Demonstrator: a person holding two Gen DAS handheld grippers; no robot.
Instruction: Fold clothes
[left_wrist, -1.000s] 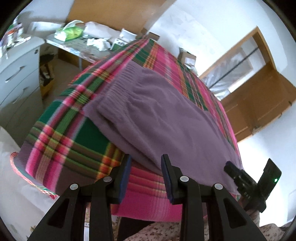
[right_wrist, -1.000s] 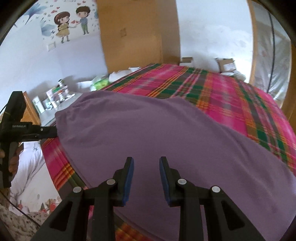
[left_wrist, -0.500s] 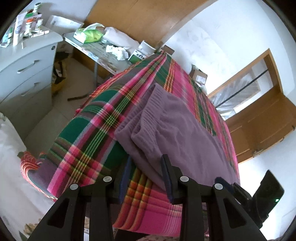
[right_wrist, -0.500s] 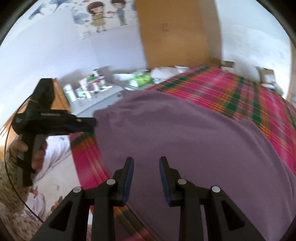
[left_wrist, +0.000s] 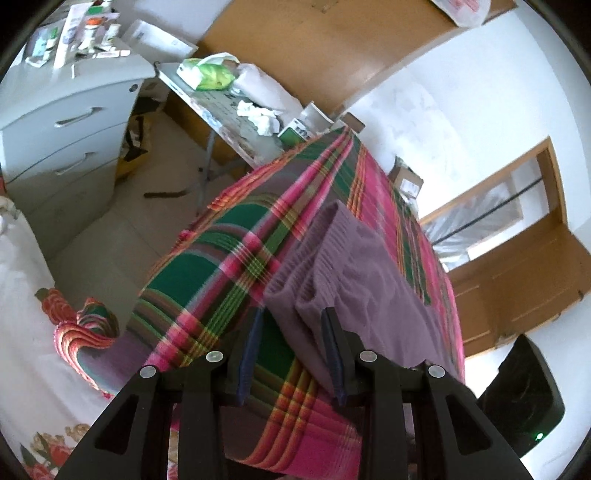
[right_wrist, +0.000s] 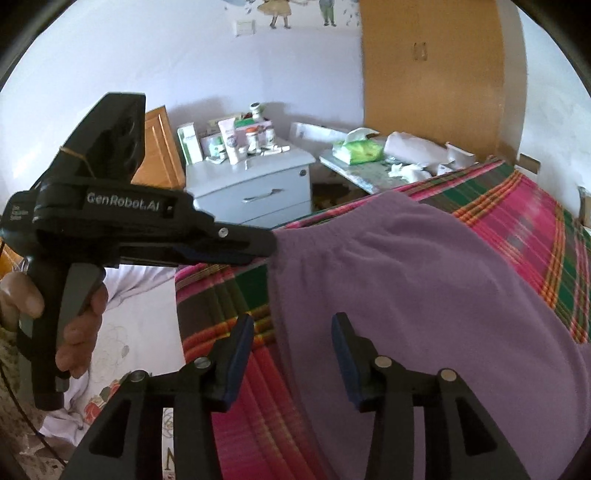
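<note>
While both grippers have pulled back to the purple garment's near edge, left gripper and right gripper gape empty, straddling it unclamped; grasp pending

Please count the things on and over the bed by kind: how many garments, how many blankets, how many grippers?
Purple garment: 1
Plaid blanket: 1
Grippers: 2, the left gripper and the right gripper, both open
Total: 4
</note>
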